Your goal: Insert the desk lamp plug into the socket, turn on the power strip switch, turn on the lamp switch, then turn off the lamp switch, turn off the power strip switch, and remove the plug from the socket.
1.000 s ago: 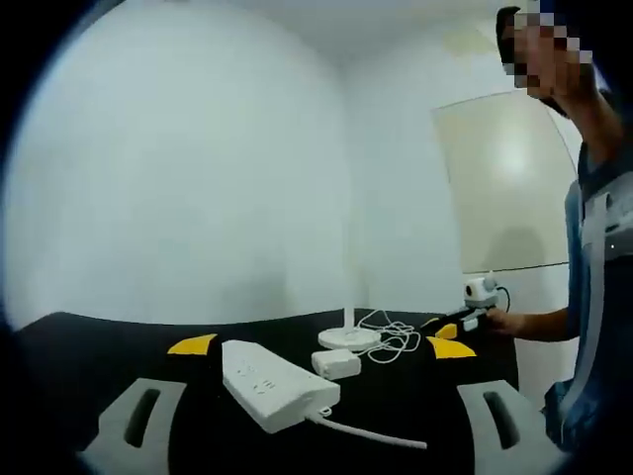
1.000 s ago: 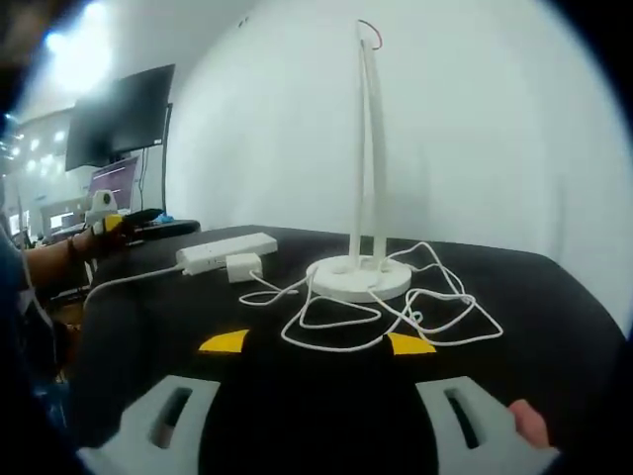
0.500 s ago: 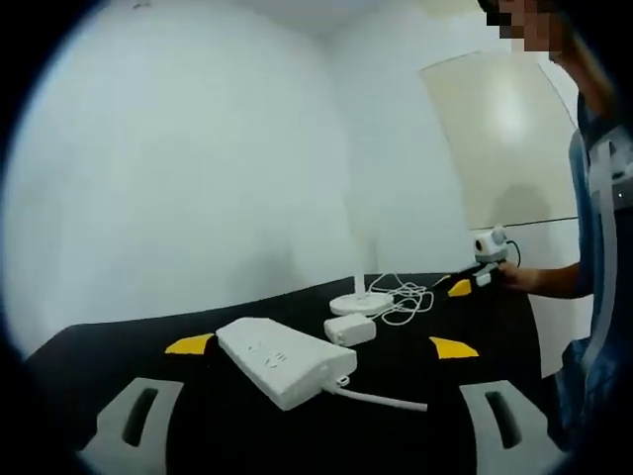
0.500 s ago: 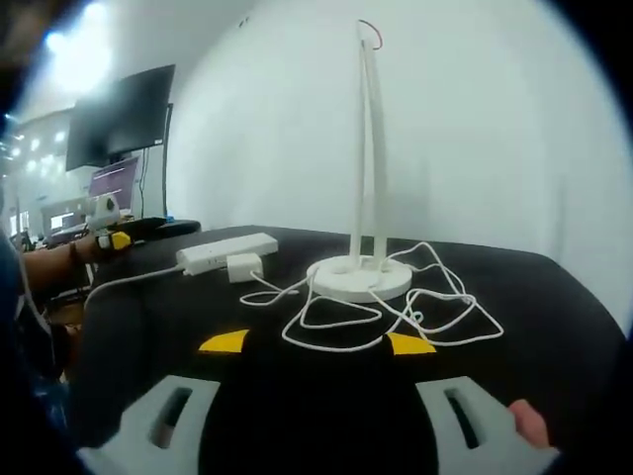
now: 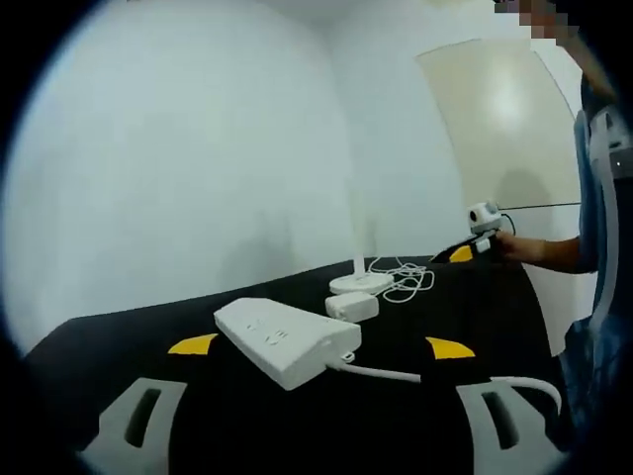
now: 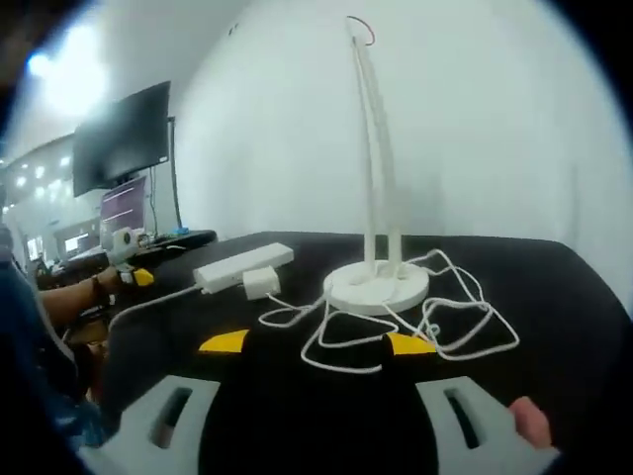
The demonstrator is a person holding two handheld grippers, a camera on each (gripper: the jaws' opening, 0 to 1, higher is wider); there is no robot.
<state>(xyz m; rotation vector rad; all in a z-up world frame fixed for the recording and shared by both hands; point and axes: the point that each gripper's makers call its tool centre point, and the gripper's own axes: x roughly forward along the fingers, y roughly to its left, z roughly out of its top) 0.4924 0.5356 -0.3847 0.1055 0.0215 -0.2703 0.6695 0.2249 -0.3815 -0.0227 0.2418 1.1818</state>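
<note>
In the left gripper view, the left gripper (image 5: 316,435) stands wide and empty before the power strip (image 5: 285,341). Just behind the strip lies the lamp plug (image 5: 352,307), touching no socket, with the lamp base (image 5: 360,284) beyond it. The right gripper (image 5: 473,244) shows far past the base.

In the right gripper view, the right gripper (image 6: 315,426) is likewise spread and empty, facing the desk lamp (image 6: 377,287) and its loose cord (image 6: 396,332). The plug (image 6: 261,283) lies beside the strip (image 6: 242,269), left of the lamp.

Judging from this, insertion has not begun; the next move calls for grasping the plug and steadying the strip.
</note>
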